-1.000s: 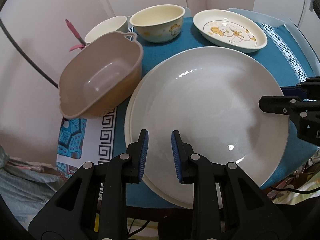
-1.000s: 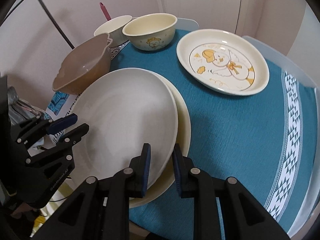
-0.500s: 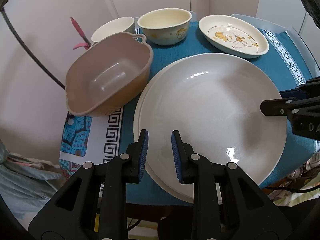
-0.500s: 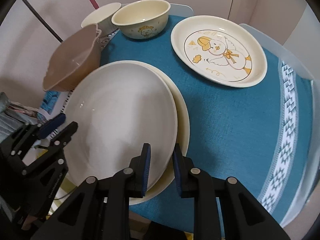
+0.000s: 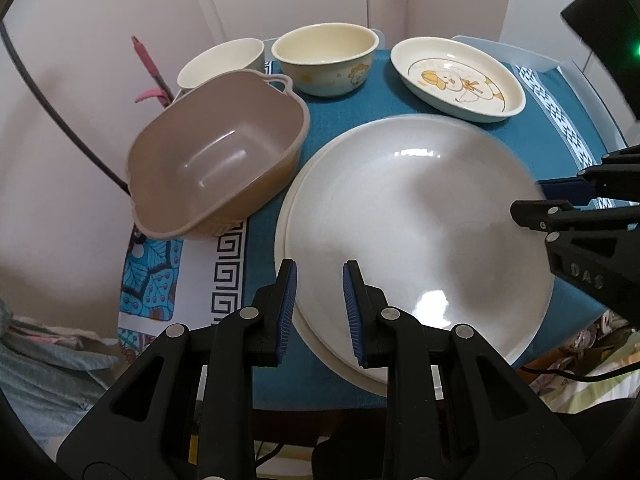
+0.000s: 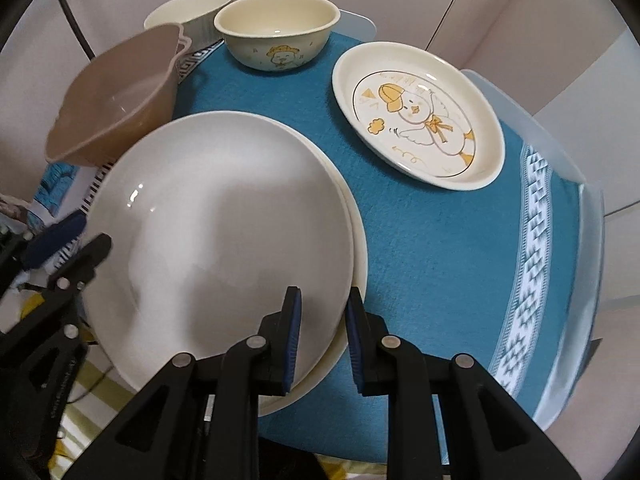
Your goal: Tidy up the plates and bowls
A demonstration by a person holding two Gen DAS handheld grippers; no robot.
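Observation:
Two large plates are stacked on the blue cloth: a white plate (image 5: 416, 216) (image 6: 224, 232) on a cream plate (image 5: 288, 272) (image 6: 356, 248). My left gripper (image 5: 319, 308) is open at the stack's near left rim, not gripping. My right gripper (image 6: 322, 340) is open at the stack's near right rim; it also shows in the left wrist view (image 5: 560, 204). A brown square bowl (image 5: 216, 160) (image 6: 116, 96) sits left of the stack. A cream duck bowl (image 5: 326, 60) (image 6: 278, 30), a white bowl (image 5: 220, 62) (image 6: 192, 6) and an oval duck plate (image 5: 456, 78) (image 6: 416, 116) stand behind.
The blue cloth (image 6: 432, 264) covers a small table whose near edge lies just under the stack. A patterned mat (image 5: 224, 256) lies at the left. A pink utensil (image 5: 146, 58) stands by the wall. Bedding (image 5: 44, 360) lies below at left.
Both grippers have drawn back a little from the stacked plates, so more of the table shows. The jaws stay open; the dishes have not moved.

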